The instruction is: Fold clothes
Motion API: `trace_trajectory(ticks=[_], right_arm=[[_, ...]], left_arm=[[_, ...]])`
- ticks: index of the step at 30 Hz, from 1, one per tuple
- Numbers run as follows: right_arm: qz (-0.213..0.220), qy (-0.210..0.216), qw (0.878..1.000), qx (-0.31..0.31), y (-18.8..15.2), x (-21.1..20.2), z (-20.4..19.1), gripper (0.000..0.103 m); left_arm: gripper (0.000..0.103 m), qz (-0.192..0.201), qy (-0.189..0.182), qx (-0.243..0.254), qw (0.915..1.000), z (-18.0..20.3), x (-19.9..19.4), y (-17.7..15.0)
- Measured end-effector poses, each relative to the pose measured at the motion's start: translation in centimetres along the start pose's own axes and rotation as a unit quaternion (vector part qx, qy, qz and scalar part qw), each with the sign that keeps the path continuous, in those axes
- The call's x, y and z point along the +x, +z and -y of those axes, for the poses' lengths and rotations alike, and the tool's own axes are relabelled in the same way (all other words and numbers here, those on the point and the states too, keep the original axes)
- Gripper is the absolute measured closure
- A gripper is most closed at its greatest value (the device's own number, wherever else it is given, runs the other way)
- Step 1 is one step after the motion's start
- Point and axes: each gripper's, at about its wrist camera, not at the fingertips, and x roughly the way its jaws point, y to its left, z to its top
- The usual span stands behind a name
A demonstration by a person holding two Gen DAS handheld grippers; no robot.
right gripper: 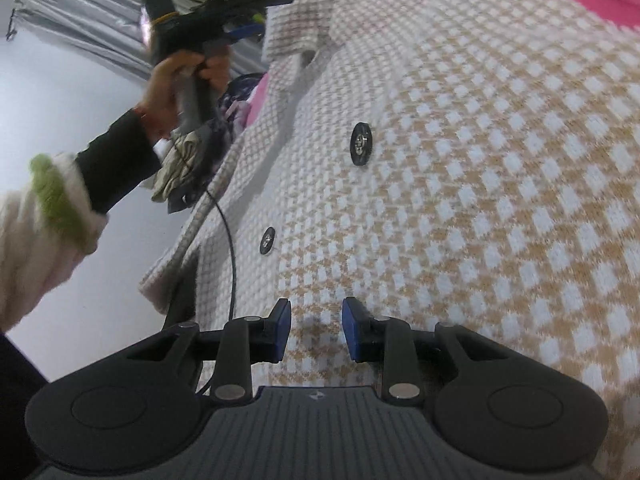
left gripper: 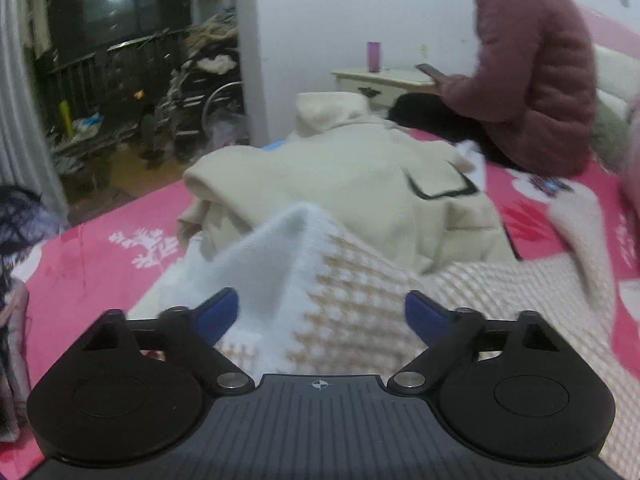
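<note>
The tan-and-white houndstooth knit cardigan [right gripper: 460, 160] lies spread on the pink floral bed [left gripper: 100, 260]. Left gripper [left gripper: 320, 312] gapes wide around a raised fold; right gripper [right gripper: 316, 328] hovers part-open, holding nothing. Closing late could let the fold slump, and the cream hoodie [left gripper: 340, 168] lying against it may snag.

My left tongs [left gripper: 322, 312] stand wide open, the two blue-tipped fingers [left gripper: 218, 312] spread far apart and pointing forward. My right tongs [right gripper: 316, 328] are partly open, a narrow gap between their blue pads [right gripper: 282, 330]. From the right wrist view, my left hand [right gripper: 180, 88] grips the left tool's handle, raised up, the forearm in a dark sleeve under a white cuff.
</note>
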Motion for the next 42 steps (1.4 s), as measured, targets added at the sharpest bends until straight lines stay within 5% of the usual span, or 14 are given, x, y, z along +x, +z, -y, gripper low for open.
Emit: trace_trajectory(ticks=[1, 3, 5, 6, 13, 22, 26, 30, 34, 38, 40, 42], right_arm=[[-0.001, 0.004, 1.0, 0.001, 0.4, 0.0, 0.2, 0.073], [-0.003, 0.012, 1.0, 0.004, 0.4, 0.0, 0.5, 0.073], [-0.004, 0.018, 1.0, 0.005, 0.8, 0.3, 0.6, 0.073], [-0.005, 0.02, 1.0, 0.006, 0.8, 0.3, 0.6, 0.073], [-0.009, 0.027, 1.0, -0.001, 0.9, 0.3, 0.6, 0.073], [-0.004, 0.011, 1.0, -0.021, 0.6, 0.0, -0.2, 0.073], [-0.003, 0.006, 1.0, -0.026, 0.6, 0.5, -0.6, 0.073], [-0.003, 0.008, 1.0, -0.028, 0.7, 0.7, -0.6, 0.073], [-0.001, 0.009, 1.0, -0.028, 0.6, 1.0, -0.6, 0.073], [0.001, 0.007, 1.0, -0.03, 0.7, 1.2, -0.7, 0.073], [0.002, 0.003, 0.999, -0.035, 0.6, 1.4, -0.9, 0.073], [0.005, 0.001, 0.999, -0.038, 0.5, 1.4, -1.1, 0.073]], left_arm=[[0.04, 0.0, -0.001, -0.002, 1.0, -0.3, 0.1, 0.1], [0.075, 0.0, -0.004, -0.007, 1.0, -0.8, 0.2, 0.2], [0.098, 0.0, -0.007, -0.011, 0.9999, -1.3, 0.4, 0.4], [0.1, 0.0, -0.009, -0.013, 0.9999, -1.5, 0.5, 0.5], [0.1, -0.006, -0.013, -0.021, 0.9997, -3.1, 1.4, 0.8], [0.079, -0.066, 0.093, 0.081, 0.9902, 0.2, 5.6, -1.9], [0.065, -0.073, 0.116, 0.062, 0.9886, -1.7, 3.3, -1.4], [0.064, -0.053, 0.159, 0.005, 0.9859, -4.7, -0.2, -1.2], [0.064, -0.003, 0.067, 0.016, 0.9976, -2.6, -3.3, -0.7], [0.064, -0.016, -0.032, 0.056, 0.9978, 3.4, -1.6, -0.3], [0.064, -0.038, -0.049, 0.051, 0.9967, 5.3, 0.6, -0.4], [0.067, -0.063, -0.027, 0.031, 0.9972, 5.4, 3.6, -0.6]])
